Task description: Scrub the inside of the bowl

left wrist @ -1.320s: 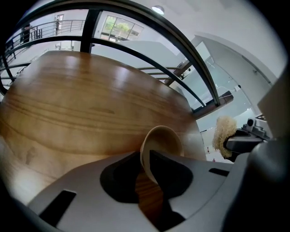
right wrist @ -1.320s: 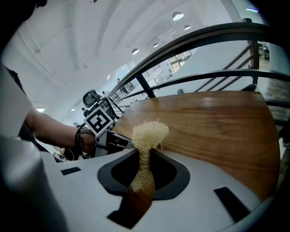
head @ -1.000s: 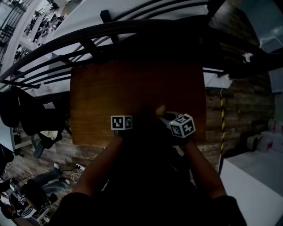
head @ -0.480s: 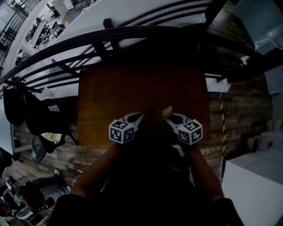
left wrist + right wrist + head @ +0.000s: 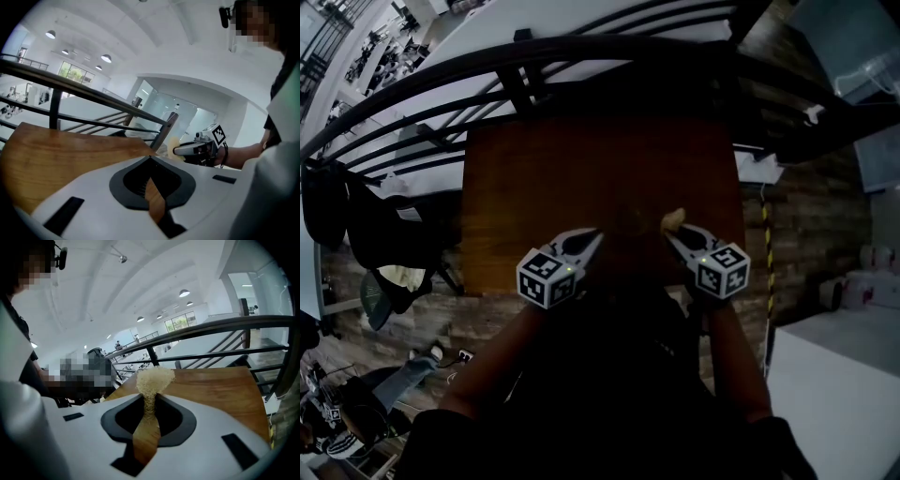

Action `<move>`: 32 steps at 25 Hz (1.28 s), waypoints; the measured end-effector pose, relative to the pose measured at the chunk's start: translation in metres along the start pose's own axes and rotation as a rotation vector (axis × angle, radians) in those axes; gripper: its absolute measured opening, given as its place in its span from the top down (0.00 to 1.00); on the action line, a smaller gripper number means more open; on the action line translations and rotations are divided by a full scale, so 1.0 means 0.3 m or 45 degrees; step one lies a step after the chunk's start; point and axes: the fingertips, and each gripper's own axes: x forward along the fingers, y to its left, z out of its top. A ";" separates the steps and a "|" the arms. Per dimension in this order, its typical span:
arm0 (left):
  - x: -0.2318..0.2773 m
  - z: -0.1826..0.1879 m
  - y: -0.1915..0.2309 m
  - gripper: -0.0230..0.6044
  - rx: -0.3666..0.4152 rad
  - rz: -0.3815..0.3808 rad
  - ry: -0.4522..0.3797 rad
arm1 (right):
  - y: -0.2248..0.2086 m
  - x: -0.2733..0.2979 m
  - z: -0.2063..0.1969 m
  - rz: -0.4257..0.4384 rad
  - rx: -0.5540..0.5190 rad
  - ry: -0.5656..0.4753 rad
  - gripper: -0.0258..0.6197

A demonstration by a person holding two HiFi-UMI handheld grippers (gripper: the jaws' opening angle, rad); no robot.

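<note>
Bowl's nowhere I can spot on the wooden table [image 5: 581, 169] (the patch between your grippers is too dark to read). So I'd say scrubbing hasn't started, and next you'll need to find the bowl and steady it. Your right gripper [image 5: 150, 397] pinches the straw-coloured scrubber [image 5: 153, 379]. Your left gripper [image 5: 150, 157] is clamped together on nothing. Both tilt slightly down over the table's near edge.

L gripper [image 5: 592, 240] & R gripper [image 5: 674, 234]: pale grey shells, dark teardrop recess round jaws. Each carries a white marker cube [image 5: 547, 277] w/ black square codes. Wearer: dark short-sleeved top [image 5: 609, 403]; black strap [image 5: 226, 151] at R wrist.
</note>
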 end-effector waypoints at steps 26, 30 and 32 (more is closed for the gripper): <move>0.029 -0.332 -0.842 0.97 -0.052 0.128 -0.155 | 0.048 -0.657 -0.438 0.335 -0.110 0.025 0.84; -0.049 -0.358 -0.887 0.97 -0.049 0.155 -0.195 | 0.111 -0.695 -0.469 0.359 -0.116 0.008 0.84; -0.088 -0.371 -0.904 0.97 -0.046 0.166 -0.210 | 0.142 -0.715 -0.487 0.360 -0.122 0.004 0.84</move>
